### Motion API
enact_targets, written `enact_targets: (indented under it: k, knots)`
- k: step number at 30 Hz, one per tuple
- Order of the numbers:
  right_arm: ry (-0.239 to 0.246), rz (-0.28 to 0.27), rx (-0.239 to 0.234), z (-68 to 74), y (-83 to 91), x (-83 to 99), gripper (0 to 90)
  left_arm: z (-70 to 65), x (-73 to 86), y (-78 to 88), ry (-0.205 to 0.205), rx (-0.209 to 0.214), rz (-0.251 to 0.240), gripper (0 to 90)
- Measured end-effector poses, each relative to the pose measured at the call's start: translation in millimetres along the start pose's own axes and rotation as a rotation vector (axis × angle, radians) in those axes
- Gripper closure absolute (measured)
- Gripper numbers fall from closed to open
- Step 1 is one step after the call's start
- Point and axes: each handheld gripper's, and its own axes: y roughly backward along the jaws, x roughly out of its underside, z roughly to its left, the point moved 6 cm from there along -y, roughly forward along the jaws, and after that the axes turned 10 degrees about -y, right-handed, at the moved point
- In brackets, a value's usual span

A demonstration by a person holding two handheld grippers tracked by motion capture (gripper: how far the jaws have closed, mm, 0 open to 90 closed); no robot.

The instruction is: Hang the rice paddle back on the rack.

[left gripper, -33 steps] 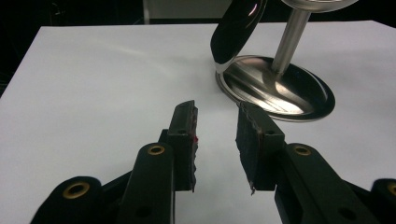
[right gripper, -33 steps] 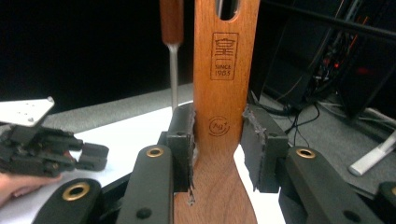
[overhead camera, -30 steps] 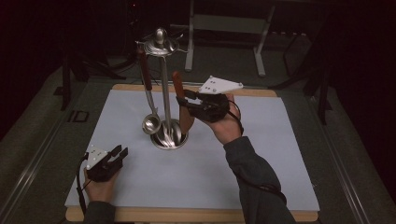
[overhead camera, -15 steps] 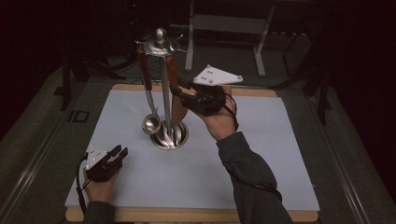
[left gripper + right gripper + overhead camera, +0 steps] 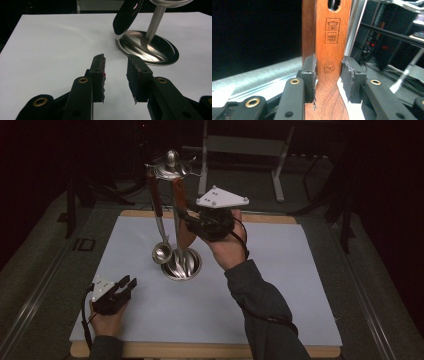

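Note:
A steel utensil stand [image 5: 171, 164] rises from a round base [image 5: 183, 265] on the white mat [image 5: 280, 285]. From its top hangs a ladle [image 5: 161, 252] with a wooden handle. My right gripper [image 5: 192, 222] is shut on the wooden handle [image 5: 178, 195] of a second utensil beside the stand's post. In the right gripper view the pads clamp that handle [image 5: 332, 30] just below its stamped logo and hanging hole, with the gripper [image 5: 328, 62] pointing at it. My left gripper [image 5: 127, 283] rests open on the mat at the front left. Its view, across the open gripper [image 5: 116, 60], takes in the ladle bowl [image 5: 127, 16] and the base [image 5: 147, 48].
The mat lies on a wooden board [image 5: 200, 351]. Behind the table stand a metal frame [image 5: 240, 150] and dark stands. Bare mat stretches to the right of the stand and along the front.
My right gripper has risen and moved slightly toward the stand's top, carrying the wooden-handled utensil with it. The left gripper has stayed where it was.

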Motion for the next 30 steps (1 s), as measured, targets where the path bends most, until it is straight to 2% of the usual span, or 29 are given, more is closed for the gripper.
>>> enact_targets:
  k: [2,6,12,14,16,21,23,30]
  knots:
    - [-0.001,0.025,0.013,0.1,-4.2,-0.4,65.8,-0.2,-0.1,0.1,-0.002,0.002,0.000,67.7]
    - [-0.003,0.037,0.009,0.8,-6.8,-1.4,64.8,0.0,0.0,0.2,-0.002,0.001,0.000,67.7]
    - [0.008,0.029,0.009,1.0,-7.1,-1.8,65.7,-0.3,0.0,-0.3,-0.002,0.002,-0.001,67.7]
    - [0.004,0.041,0.005,0.9,-8.1,-2.6,65.7,-0.5,0.2,-0.7,-0.004,0.002,0.002,67.7]
    - [0.008,0.044,0.022,0.2,-8.9,-3.2,65.7,-0.7,0.0,-0.6,-0.004,0.002,0.001,67.7]
    - [-0.016,0.074,0.019,-2.0,-13.3,-2.4,64.9,-0.5,-0.1,-0.3,-0.002,0.001,0.000,67.6]
    - [-0.019,0.074,0.018,-3.1,-13.7,-2.5,59.3,-0.2,-0.2,0.1,-0.002,0.002,-0.001,67.6]
    - [-0.012,0.078,-0.007,-4.4,-12.5,5.2,53.8,-0.3,-0.2,0.0,-0.003,0.000,0.000,67.6]
